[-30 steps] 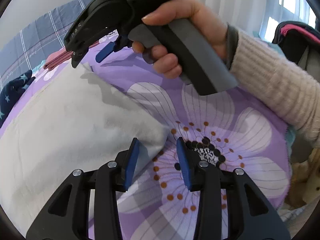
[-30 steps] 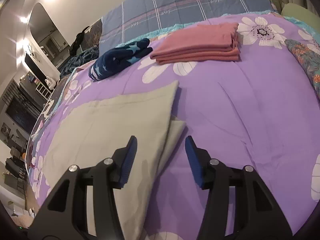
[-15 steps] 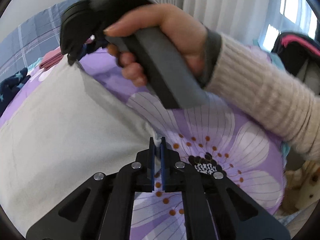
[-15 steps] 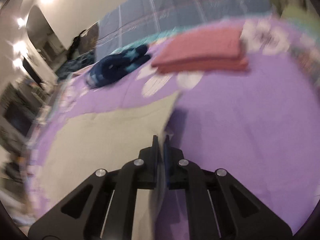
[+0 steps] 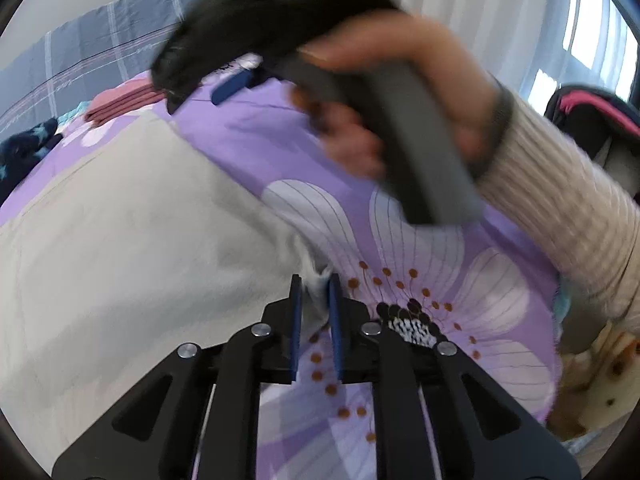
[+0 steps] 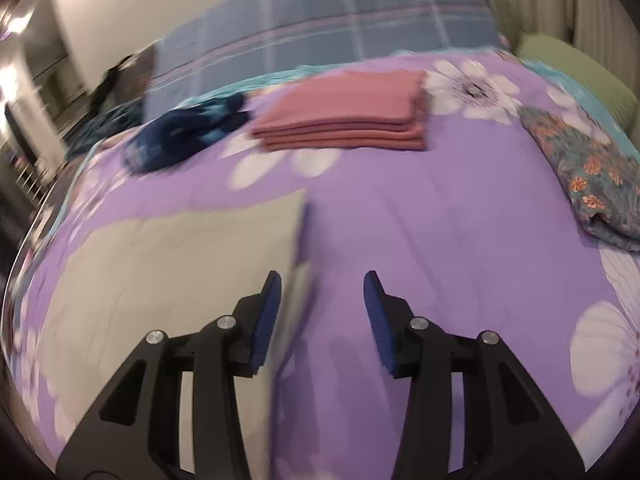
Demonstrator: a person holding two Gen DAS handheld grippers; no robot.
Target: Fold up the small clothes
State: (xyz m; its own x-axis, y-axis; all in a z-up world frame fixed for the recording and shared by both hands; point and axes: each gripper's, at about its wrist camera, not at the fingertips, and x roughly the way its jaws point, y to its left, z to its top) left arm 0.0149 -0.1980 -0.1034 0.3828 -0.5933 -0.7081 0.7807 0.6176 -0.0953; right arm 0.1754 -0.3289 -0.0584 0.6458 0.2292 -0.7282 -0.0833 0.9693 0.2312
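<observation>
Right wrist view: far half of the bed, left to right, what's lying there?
Dark blue starred garment → folded pink stack → white flower print on the purple bedspread → teal floral cloth at the right edge.

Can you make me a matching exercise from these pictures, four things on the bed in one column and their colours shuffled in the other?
Things:
1. flat cloth
2. folded stack
3. crumpled garment
4. bedspread

Colours:
A. purple with white flowers
B. pale grey
C. dark blue with light stars
D. dusty pink

Pairs: 1-B, 2-D, 3-C, 4-A
</observation>
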